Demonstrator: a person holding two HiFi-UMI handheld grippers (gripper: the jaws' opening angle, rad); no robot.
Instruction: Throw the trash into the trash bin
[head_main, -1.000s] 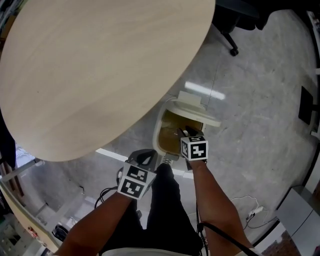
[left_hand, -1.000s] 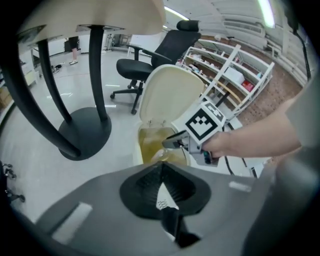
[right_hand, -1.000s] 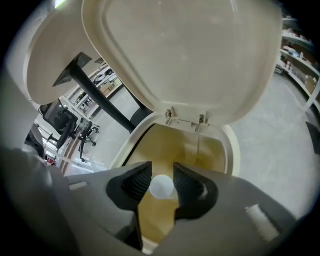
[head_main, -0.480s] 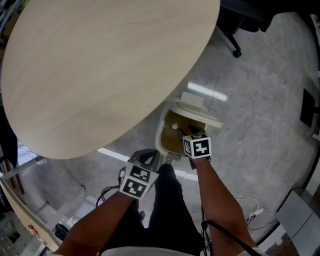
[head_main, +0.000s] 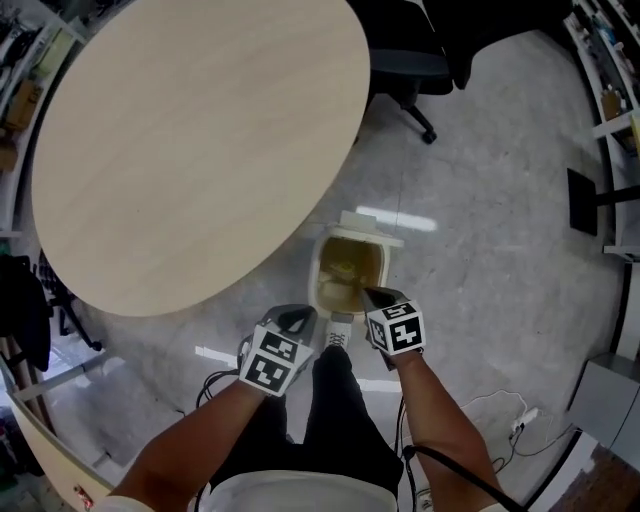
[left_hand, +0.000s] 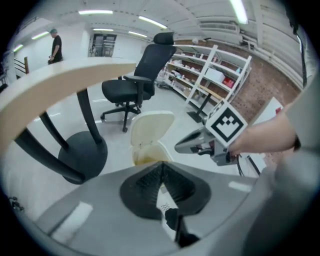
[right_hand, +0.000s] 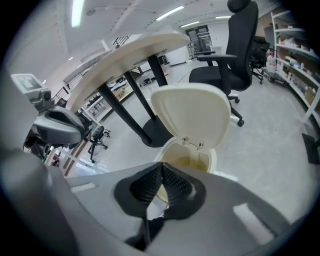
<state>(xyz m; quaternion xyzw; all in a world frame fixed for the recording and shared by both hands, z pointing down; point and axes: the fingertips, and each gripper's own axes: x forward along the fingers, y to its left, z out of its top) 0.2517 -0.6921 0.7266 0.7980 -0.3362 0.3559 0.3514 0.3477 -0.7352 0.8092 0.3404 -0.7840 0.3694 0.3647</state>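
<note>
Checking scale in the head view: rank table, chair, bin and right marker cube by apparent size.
1. table
2. chair, partly cut off
3. bin
4. right marker cube, smallest though nearest the camera

Bright and even throughout, lit from long white ceiling tubes (left_hand: 95, 12) at top of both gripper views. White glare streaks on glossy grey concrete floor (head_main: 480, 260) near centre of head view. Strong fisheye bending and black vignetted corners in gripper views; soft, out-of-focus foreground along their bottom edges. Head view sharp.
</note>
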